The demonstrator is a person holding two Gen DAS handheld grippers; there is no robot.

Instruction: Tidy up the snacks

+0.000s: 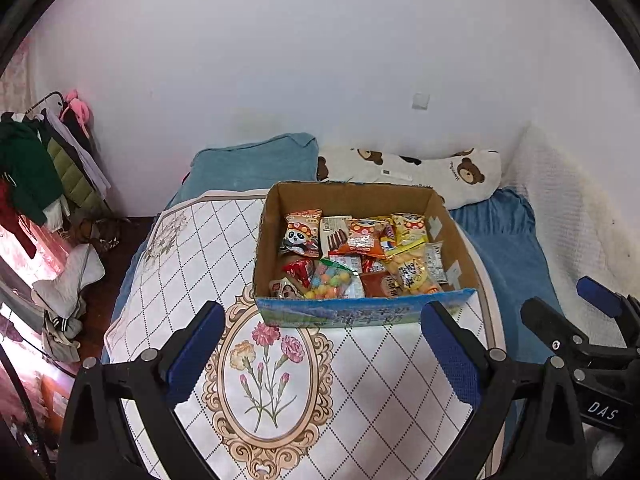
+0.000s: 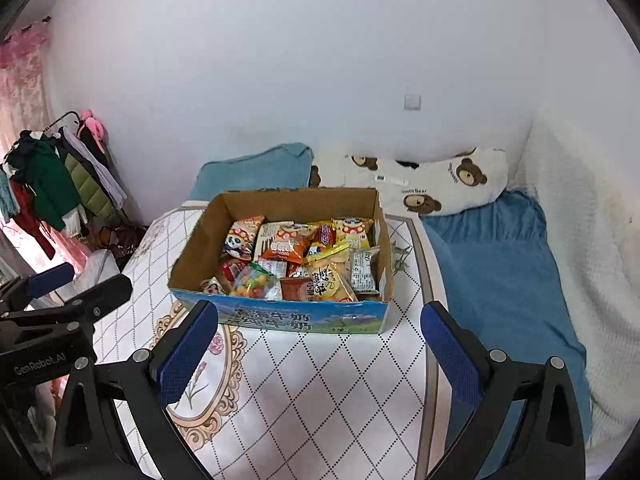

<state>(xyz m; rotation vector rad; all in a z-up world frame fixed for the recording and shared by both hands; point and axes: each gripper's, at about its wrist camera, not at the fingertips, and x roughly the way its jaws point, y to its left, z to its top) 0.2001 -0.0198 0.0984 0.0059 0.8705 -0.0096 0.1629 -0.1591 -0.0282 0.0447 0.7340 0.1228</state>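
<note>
Snacks (image 1: 352,256) seen piled inside cardboard box (image 1: 360,312), centre of frame, on patterned counter (image 1: 280,400); none seen lying outside box. Left gripper (image 1: 322,344) and right gripper (image 2: 320,344) held short of box front; both jaws spread wide, nothing grasped. Scene fits snacks already gathered, or still to be sorted out. If packet is lifted: top ones like candy bag (image 1: 332,280) best pinched at sealed edge, neighbours left undisturbed, box wall avoided.
</note>
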